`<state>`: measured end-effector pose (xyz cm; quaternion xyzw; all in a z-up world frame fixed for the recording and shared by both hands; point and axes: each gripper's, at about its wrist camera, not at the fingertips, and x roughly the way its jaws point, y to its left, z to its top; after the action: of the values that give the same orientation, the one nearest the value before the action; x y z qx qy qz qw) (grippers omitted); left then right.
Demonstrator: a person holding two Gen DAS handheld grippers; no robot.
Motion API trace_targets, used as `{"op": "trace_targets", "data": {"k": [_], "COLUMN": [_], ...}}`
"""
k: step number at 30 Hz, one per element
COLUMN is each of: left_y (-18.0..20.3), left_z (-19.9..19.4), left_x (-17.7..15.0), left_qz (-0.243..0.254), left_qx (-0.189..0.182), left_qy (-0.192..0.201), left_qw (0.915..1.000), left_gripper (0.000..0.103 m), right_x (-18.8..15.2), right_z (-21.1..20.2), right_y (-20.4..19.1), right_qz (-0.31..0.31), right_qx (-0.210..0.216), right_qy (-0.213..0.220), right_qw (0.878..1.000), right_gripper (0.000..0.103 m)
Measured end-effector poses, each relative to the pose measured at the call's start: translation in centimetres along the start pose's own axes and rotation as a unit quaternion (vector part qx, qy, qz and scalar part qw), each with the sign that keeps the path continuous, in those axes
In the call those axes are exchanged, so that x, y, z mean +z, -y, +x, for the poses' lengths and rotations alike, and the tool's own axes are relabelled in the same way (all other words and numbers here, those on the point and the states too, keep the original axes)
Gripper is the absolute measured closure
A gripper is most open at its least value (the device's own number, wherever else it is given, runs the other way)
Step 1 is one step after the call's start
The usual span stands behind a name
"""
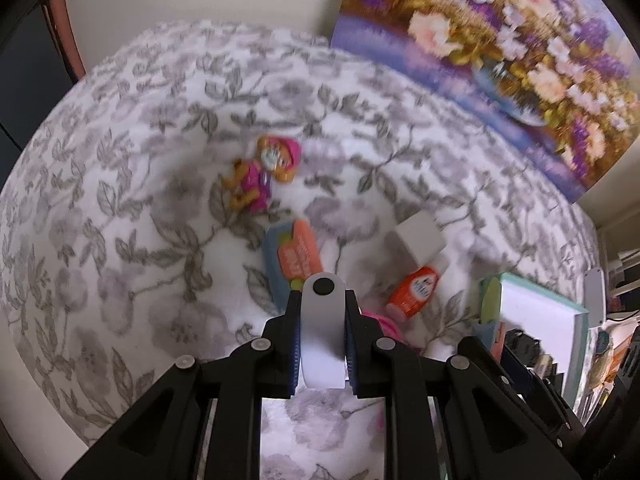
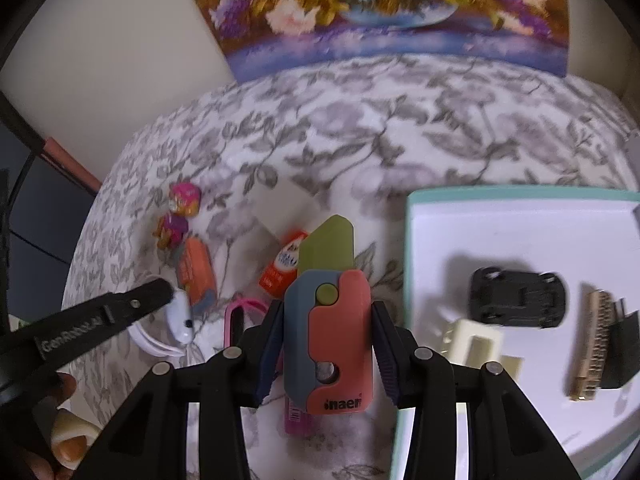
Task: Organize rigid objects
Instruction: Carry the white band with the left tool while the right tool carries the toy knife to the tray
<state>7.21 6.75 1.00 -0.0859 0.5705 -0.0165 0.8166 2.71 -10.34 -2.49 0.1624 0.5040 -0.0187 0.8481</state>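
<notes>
Two grippers each hold one thing above the flowery cloth (image 1: 120, 184). Left gripper (image 1: 323, 344) is clamped on a white band (image 1: 322, 320). Right gripper (image 2: 327, 344) squeezes a toy knife (image 2: 328, 320) with its green blade at 12 o'clock. At 3 o'clock, a white tray (image 2: 500, 232) holds a black car (image 2: 518, 298).

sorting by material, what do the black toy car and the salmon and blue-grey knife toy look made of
Black toy car in the white tray: probably plastic or painted metal, matte, with a dull even sheen; blur leaves it open. Salmon and blue-grey knife toy with its olive blade: seemingly moulded plastic, flat matte colour blocks, rounded edges.
</notes>
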Motion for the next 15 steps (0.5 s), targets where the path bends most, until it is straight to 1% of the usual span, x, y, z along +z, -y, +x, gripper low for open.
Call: {"op": "trace_targets", "data": {"k": [4, 8, 11, 15], "left_y": [1.1, 3.2, 5.1, 7.7], "left_z": [-1.6, -2.4, -2.4, -2.2], "left_x": [-0.1, -0.8, -1.4, -2.7], "left_qz": [0.014, 0.040, 0.062, 0.094], "left_qx": [-0.010, -0.026, -0.040, -0.058], "left_qy": [0.019, 0.024, 0.019, 0.006], "left_qw": [0.9997, 0.9986, 0.9971, 0.9939], "left_gripper": [0.084, 0.084, 0.084, 0.084], "right_x": [0.5, 0.7, 0.7, 0.7], "right_z": [-1.5, -2.8, -3.7, -4.3], "right_y": [1.0, 3.2, 4.9, 7.4], "right_qz": [0.014, 0.036, 0.049, 0.071], "right_qx": [-0.014, -0.027, -0.046, -0.058], "right_qy": [0.014, 0.023, 0.031, 0.033], "right_qw": [1.000, 0.999, 0.997, 0.995], "right_gripper": [0.058, 0.058, 0.058, 0.058]}}
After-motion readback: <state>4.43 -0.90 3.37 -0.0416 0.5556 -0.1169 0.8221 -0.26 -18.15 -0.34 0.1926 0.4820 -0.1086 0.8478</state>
